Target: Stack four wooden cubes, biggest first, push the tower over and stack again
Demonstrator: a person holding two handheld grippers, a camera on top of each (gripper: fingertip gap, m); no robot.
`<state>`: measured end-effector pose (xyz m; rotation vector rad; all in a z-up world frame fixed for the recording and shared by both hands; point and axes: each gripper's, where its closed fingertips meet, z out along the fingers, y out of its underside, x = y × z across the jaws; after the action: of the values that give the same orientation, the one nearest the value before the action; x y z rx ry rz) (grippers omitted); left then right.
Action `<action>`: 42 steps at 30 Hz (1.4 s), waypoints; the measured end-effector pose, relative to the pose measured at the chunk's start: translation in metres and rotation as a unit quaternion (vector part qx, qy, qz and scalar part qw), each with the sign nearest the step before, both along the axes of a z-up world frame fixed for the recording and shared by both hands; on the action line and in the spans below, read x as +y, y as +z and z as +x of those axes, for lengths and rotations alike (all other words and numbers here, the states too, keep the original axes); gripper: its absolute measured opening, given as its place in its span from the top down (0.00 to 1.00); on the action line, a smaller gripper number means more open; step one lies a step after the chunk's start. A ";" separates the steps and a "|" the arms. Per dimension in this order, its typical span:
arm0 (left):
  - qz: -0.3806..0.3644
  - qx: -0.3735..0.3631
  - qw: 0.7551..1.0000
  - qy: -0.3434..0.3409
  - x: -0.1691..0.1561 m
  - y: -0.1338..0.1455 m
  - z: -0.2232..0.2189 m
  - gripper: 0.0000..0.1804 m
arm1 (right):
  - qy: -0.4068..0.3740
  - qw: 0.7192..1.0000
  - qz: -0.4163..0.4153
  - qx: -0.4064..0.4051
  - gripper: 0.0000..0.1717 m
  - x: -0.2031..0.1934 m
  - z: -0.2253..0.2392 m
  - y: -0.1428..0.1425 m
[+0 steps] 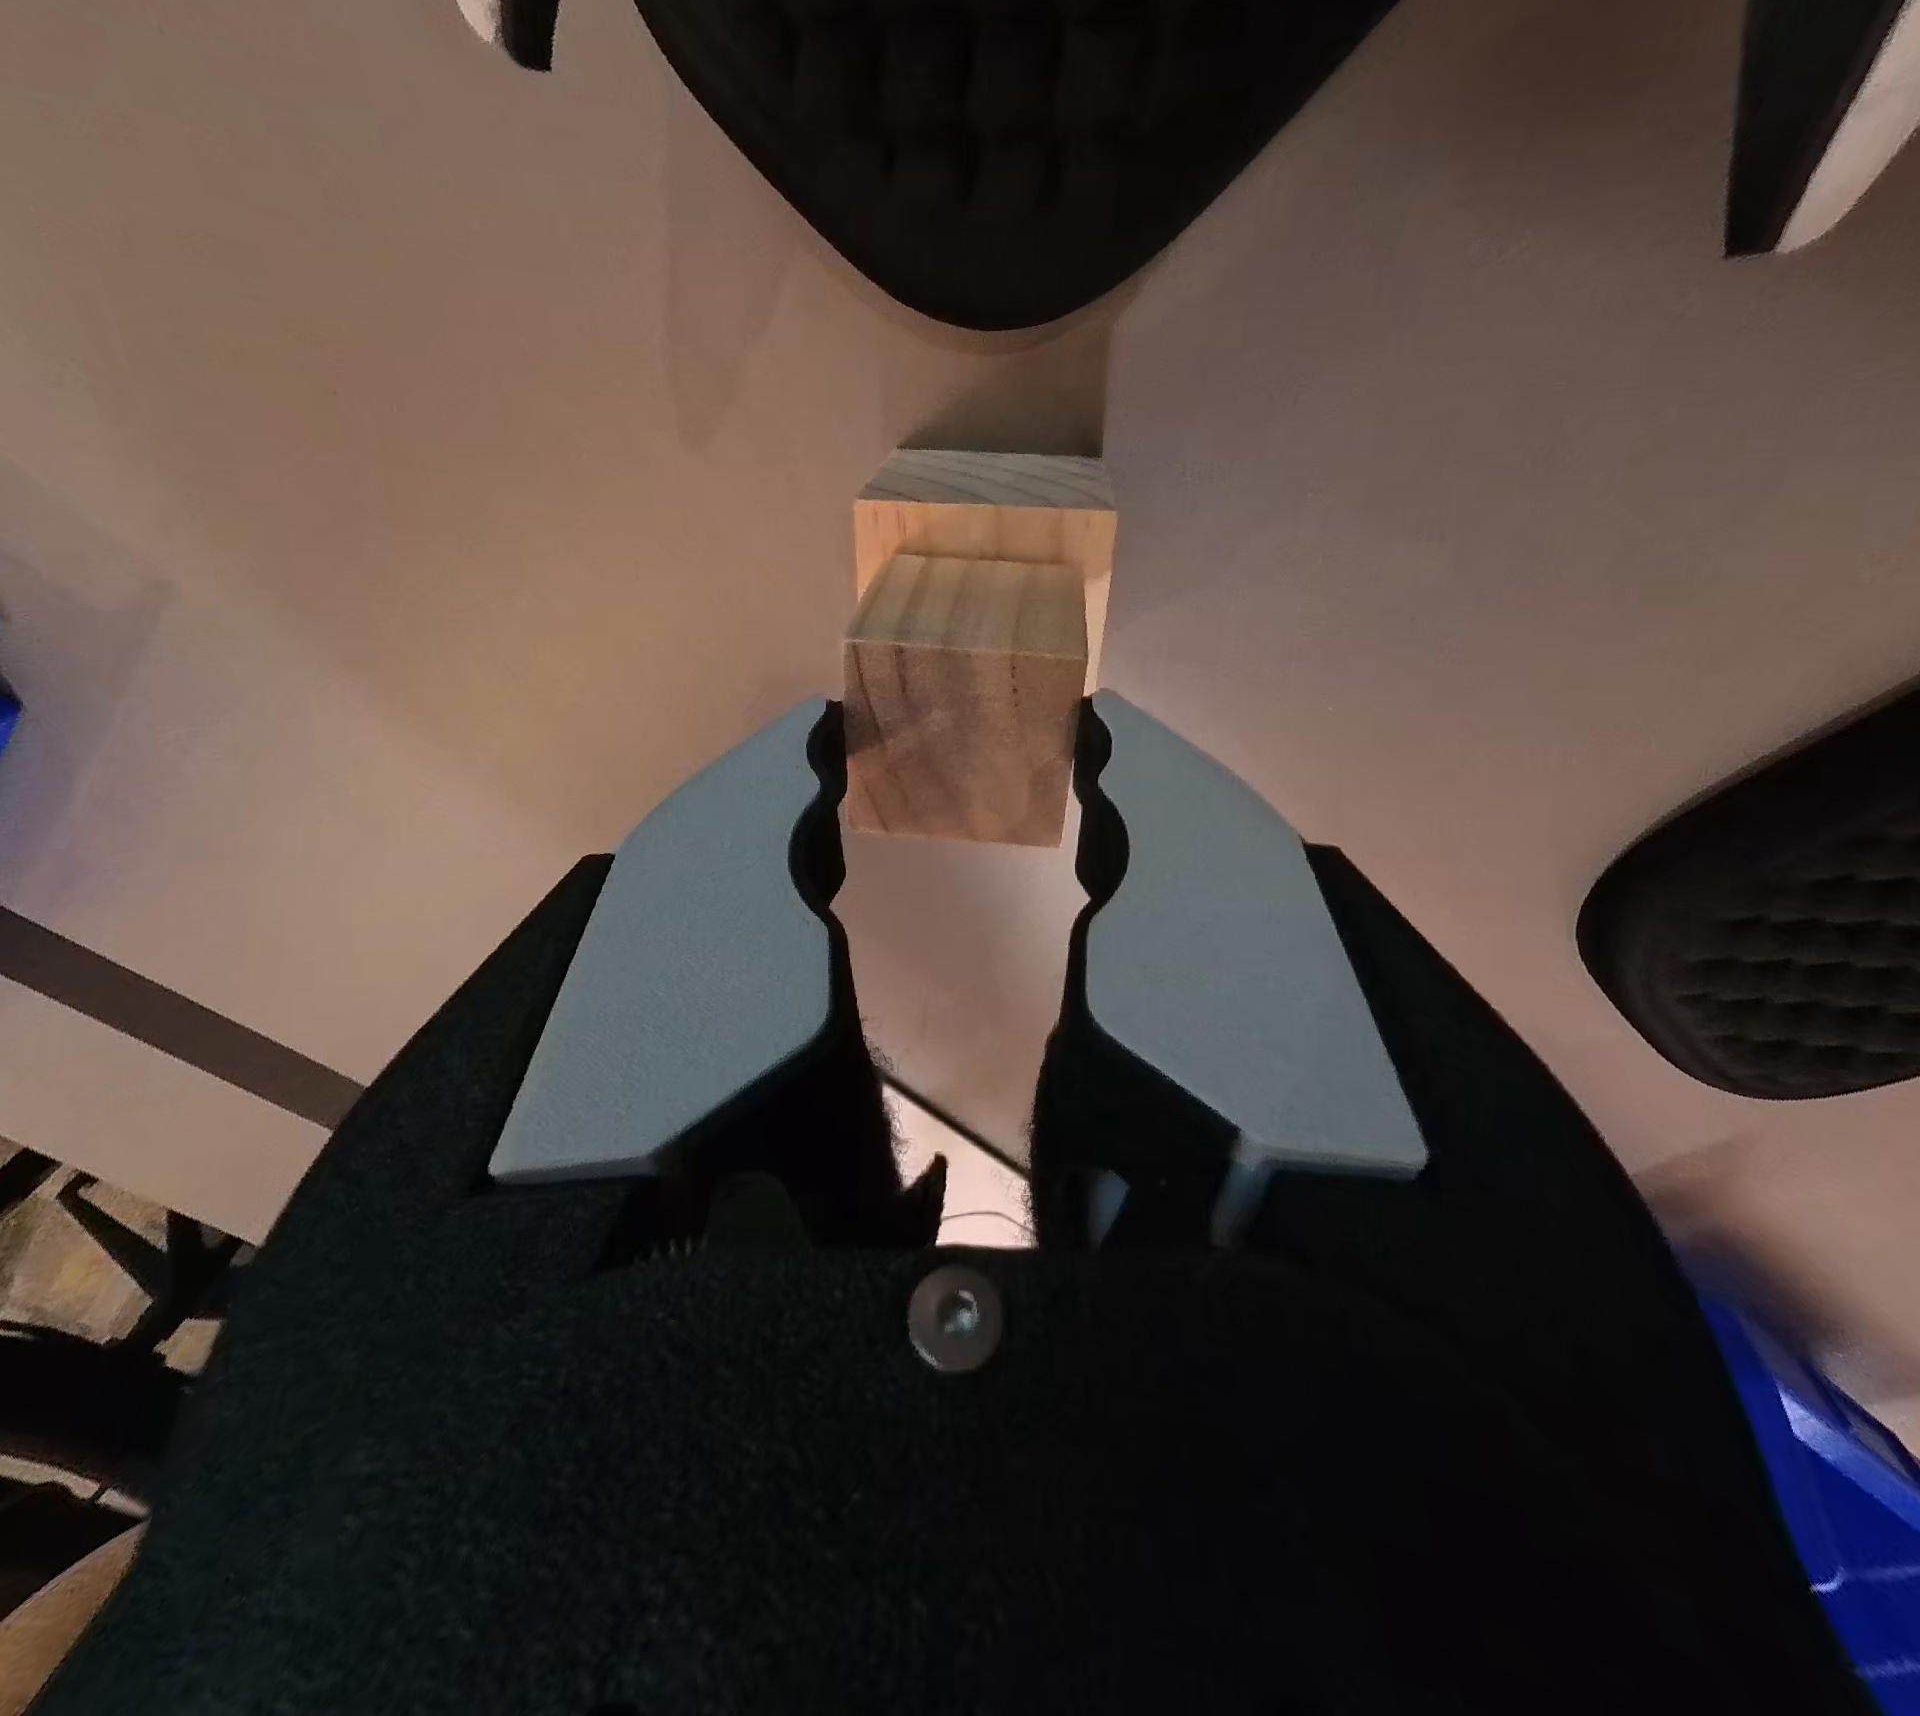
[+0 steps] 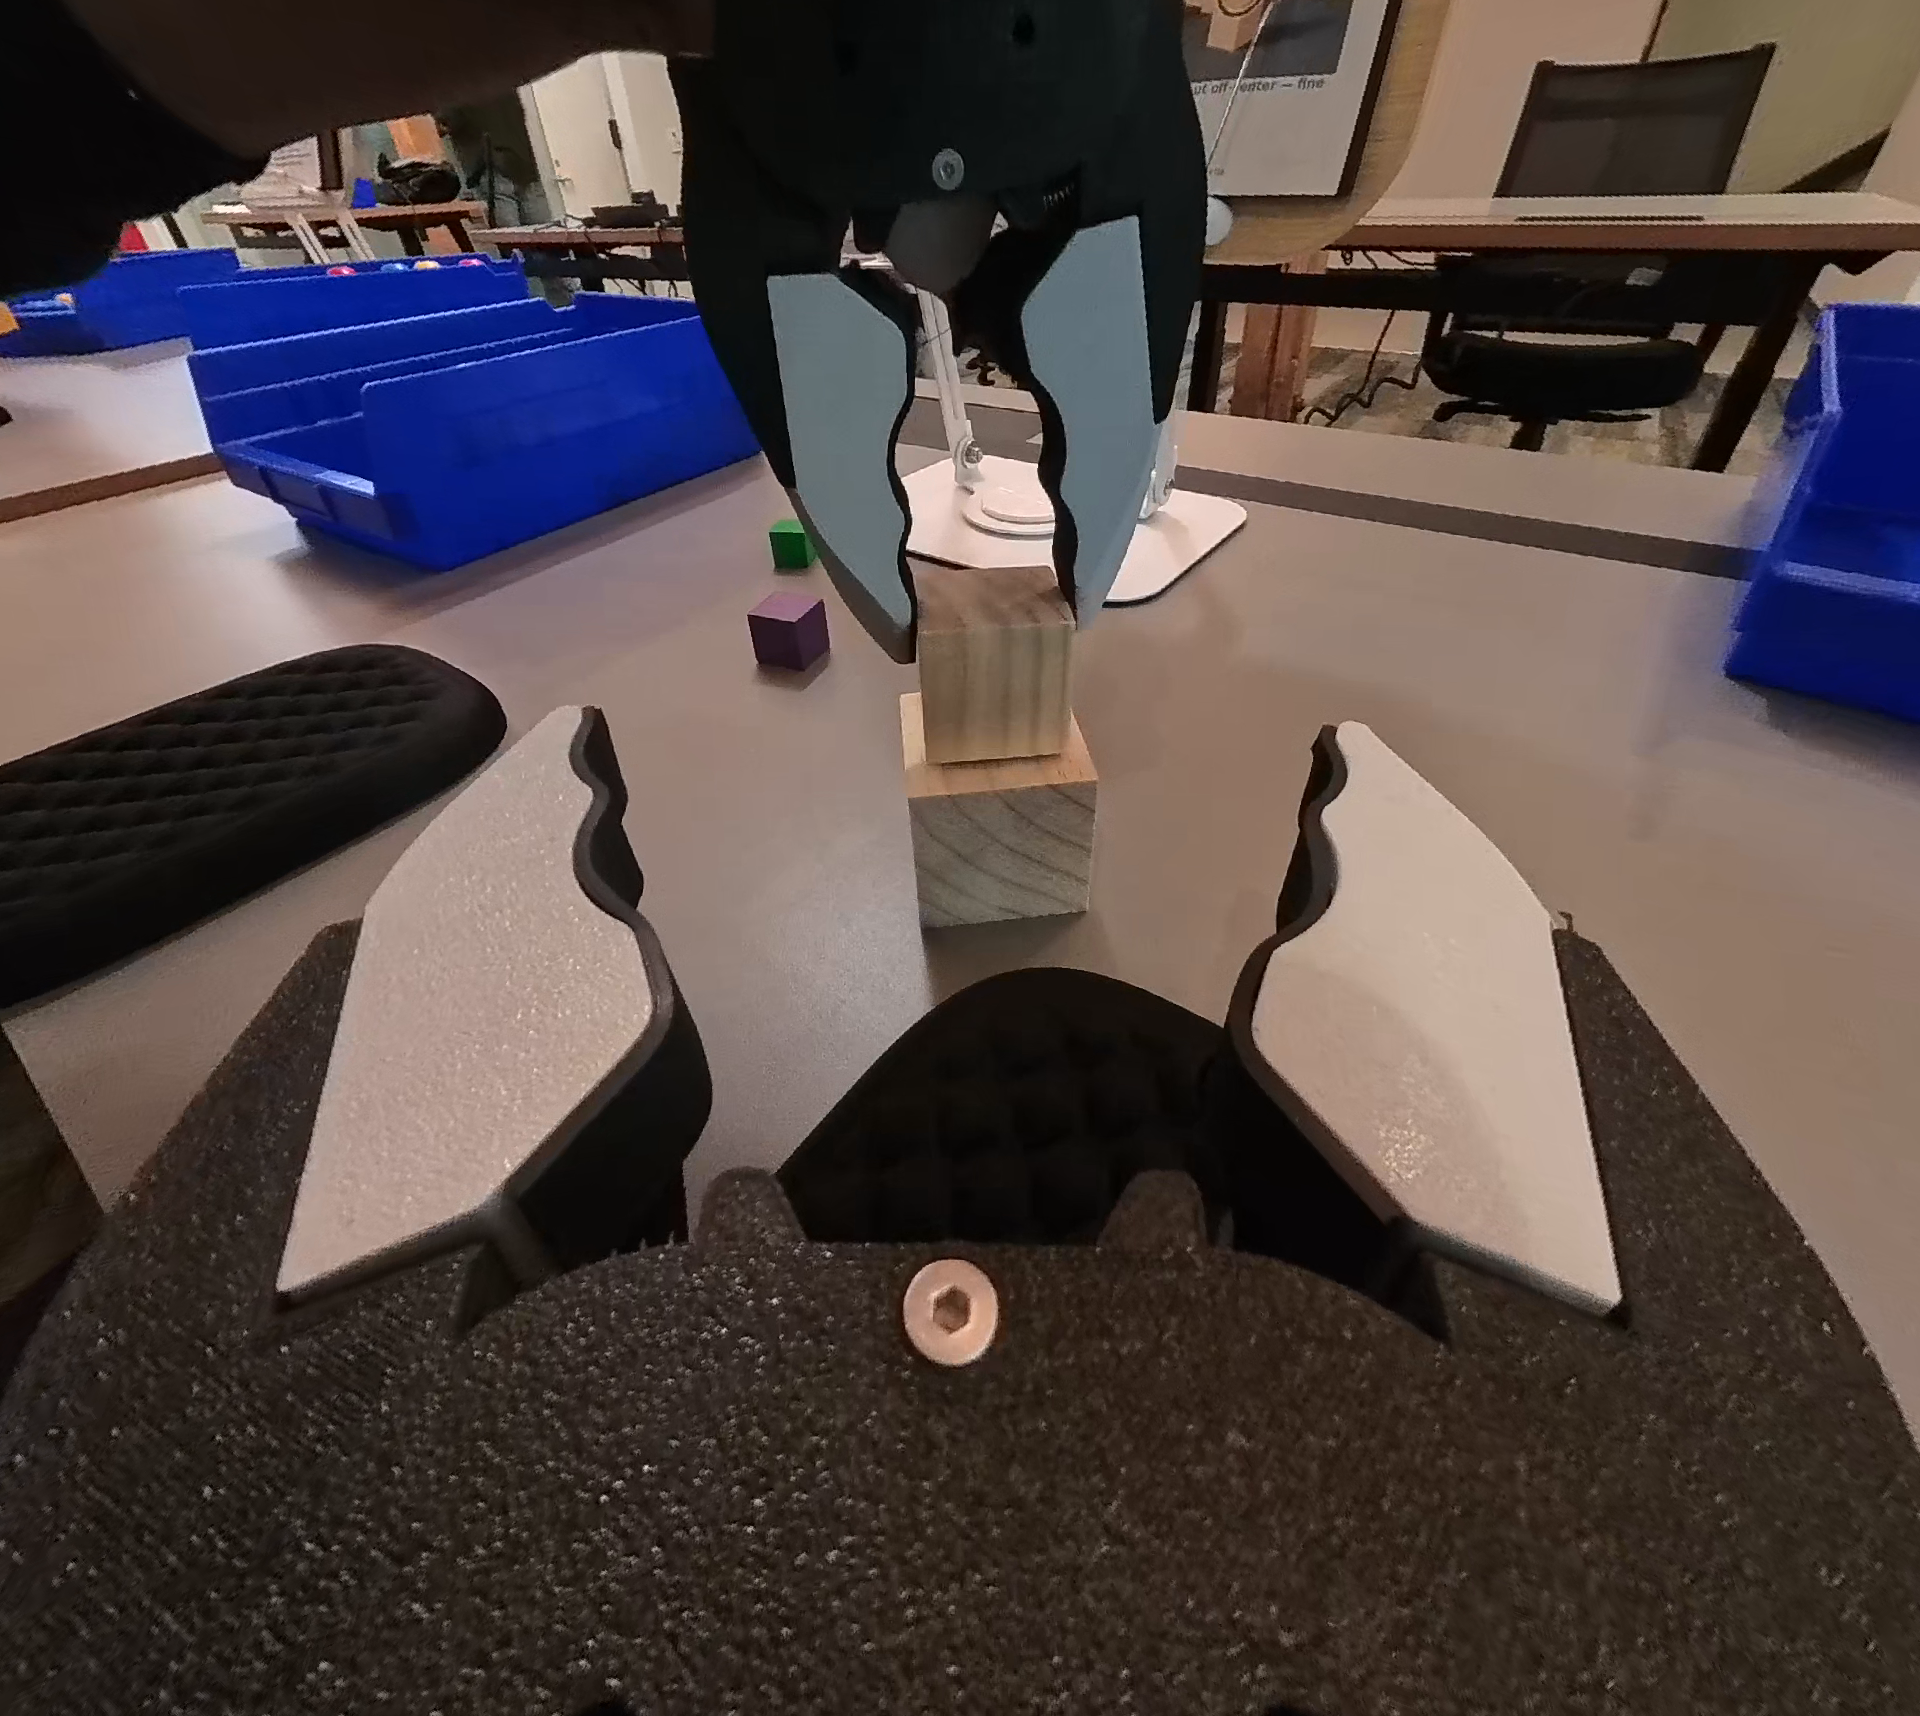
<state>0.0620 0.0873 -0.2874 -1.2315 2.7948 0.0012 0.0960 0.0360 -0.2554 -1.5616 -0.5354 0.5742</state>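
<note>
Grey table (image 2: 1455, 731) underneath everything. On its far left, big blue bins (image 2: 436, 409) with stepped dividers inside; small coloured balls (image 2: 405, 269) just visible in the rearmost compartments, too small to say more. Another blue bin (image 2: 1829, 523) at the right edge, contents hidden. Black padded rests: one (image 2: 208, 793) at the left, another (image 2: 997, 1116) right under the right claw. White stand base (image 2: 1174, 534) behind the blocks.

Left claw (image 2: 992, 617) coming down from above, fingers pointing at the tabletop, closed on the upper wooden block (image 2: 995, 679) near its top, both pads (image 1: 1091, 762) pressed flat against opposite sides. Upper block upright, sitting on or a hair above the lower wooden block (image 2: 1003, 845), set a little off-centre toward the back; actual contact hard to judge. Both close to cubes, so no clear long axis; grain running up the side of the upper one, across on the lower. Lower block flat on the table, mid-table.

Right claw (image 2: 961, 793) low and level, spread wide with nothing between its pads, aimed at the stack and short of it.

Purple cube (image 2: 788, 629) and green cube (image 2: 790, 544) loose on the table, left of the stack.
</note>
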 end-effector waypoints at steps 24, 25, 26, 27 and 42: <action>0.000 0.000 1.000 0.012 -0.001 -0.001 0.001 0.76 | -0.002 1.000 -0.001 0.004 0.32 0.001 0.001 0.000; -0.003 0.000 1.000 0.012 -0.002 -0.001 0.000 0.76 | -0.002 1.000 -0.001 0.004 0.32 0.001 0.001 0.000; -0.005 0.000 1.000 0.013 -0.002 -0.001 0.000 0.76 | -0.002 1.000 -0.001 0.004 0.32 0.001 0.001 0.000; -0.005 0.000 1.000 0.014 -0.002 -0.001 0.000 0.76 | -0.002 1.000 -0.001 0.004 0.32 0.001 0.001 0.000; -0.005 -0.037 0.999 0.030 0.002 0.011 0.004 0.57 | -0.002 1.000 -0.001 0.006 0.33 0.001 0.001 0.001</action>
<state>0.0657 0.0894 -0.2768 -1.2896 2.6973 -0.0519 0.0974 0.0367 -0.2548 -1.5597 -0.5225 0.5818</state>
